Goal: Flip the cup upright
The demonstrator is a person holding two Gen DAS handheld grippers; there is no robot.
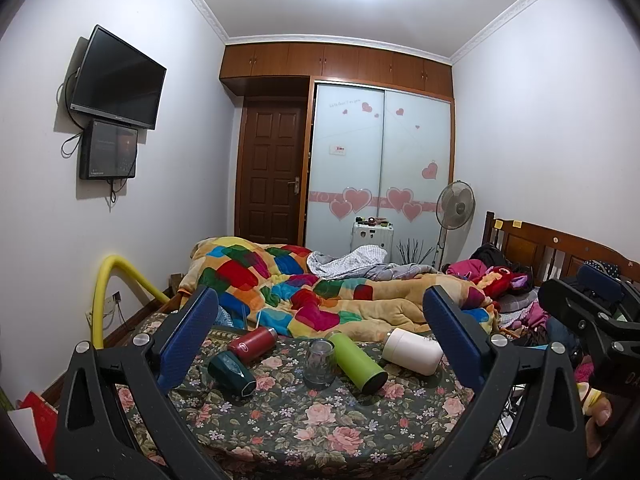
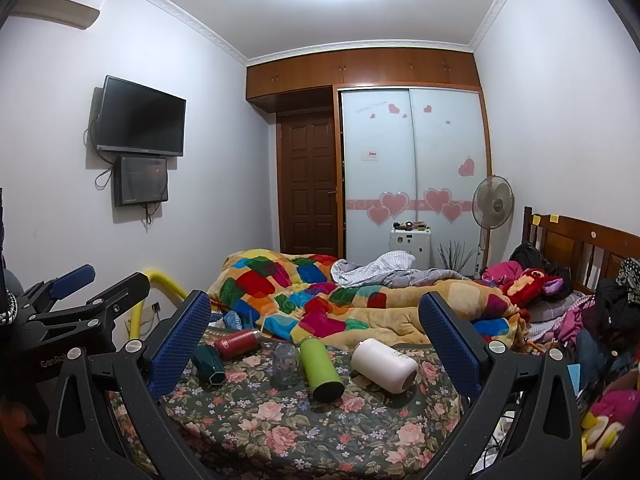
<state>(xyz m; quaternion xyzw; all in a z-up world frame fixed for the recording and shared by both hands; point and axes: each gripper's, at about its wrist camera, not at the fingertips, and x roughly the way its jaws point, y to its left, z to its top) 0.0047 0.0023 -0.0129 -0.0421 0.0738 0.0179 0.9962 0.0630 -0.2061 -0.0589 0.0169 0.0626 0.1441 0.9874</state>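
Five drinking vessels sit on a floral bedsheet (image 1: 304, 432) at the foot of a bed, framed between the blue-padded fingers of two handheld grippers, both held above the near edge of the bed and touching nothing. The left gripper (image 1: 320, 336) has its jaws spread wide and empty; the right gripper (image 2: 316, 340) likewise has its jaws spread wide and empty. From left to right lie a dark green cup (image 1: 232, 372) on its side, a red bottle (image 1: 253, 344) on its side just behind it, a clear glass cup (image 1: 319, 364) standing mouth down, a lime green bottle (image 1: 357, 362) on its side just beside the glass, and a white cup (image 1: 413, 351) on its side, its lower end towards the right. A multicoloured patchwork quilt (image 1: 288, 292) is bunched up behind them, with a wall-mounted television (image 1: 117, 78) on the left and a standing fan (image 1: 456, 204) by the wardrobe (image 1: 380, 152) with pink hearts
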